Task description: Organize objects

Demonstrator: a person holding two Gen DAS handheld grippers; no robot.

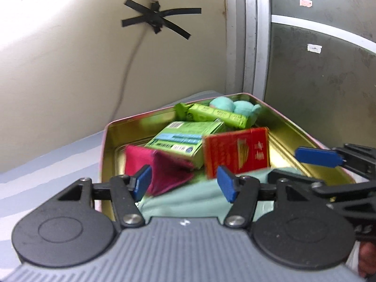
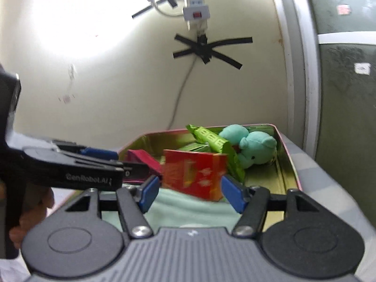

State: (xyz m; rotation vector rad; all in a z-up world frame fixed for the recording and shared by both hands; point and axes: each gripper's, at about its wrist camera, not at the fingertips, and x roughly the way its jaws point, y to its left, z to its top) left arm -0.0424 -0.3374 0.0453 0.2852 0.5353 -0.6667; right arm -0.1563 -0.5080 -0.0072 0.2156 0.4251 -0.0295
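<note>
Cream wall behind gold-lined pink metal tin on my striped counter. Left gripper fingers parted, empty, before crimson fabric pouch; right gripper fingers apart, nothing clamped, red cardboard box just ahead.

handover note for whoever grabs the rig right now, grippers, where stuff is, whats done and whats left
Left gripper: jaws apart, nothing gripped, just in front of the magenta pouch.
Right gripper: jaws apart, red box stands between the pads, apparently not pinched.
In the tin: magenta pouch, red box, green box, green snack bar, teal plush, mint cloth.
Done: these items sit in the tin.
Left: red box leans; settle it, then check outside for strays.
</note>
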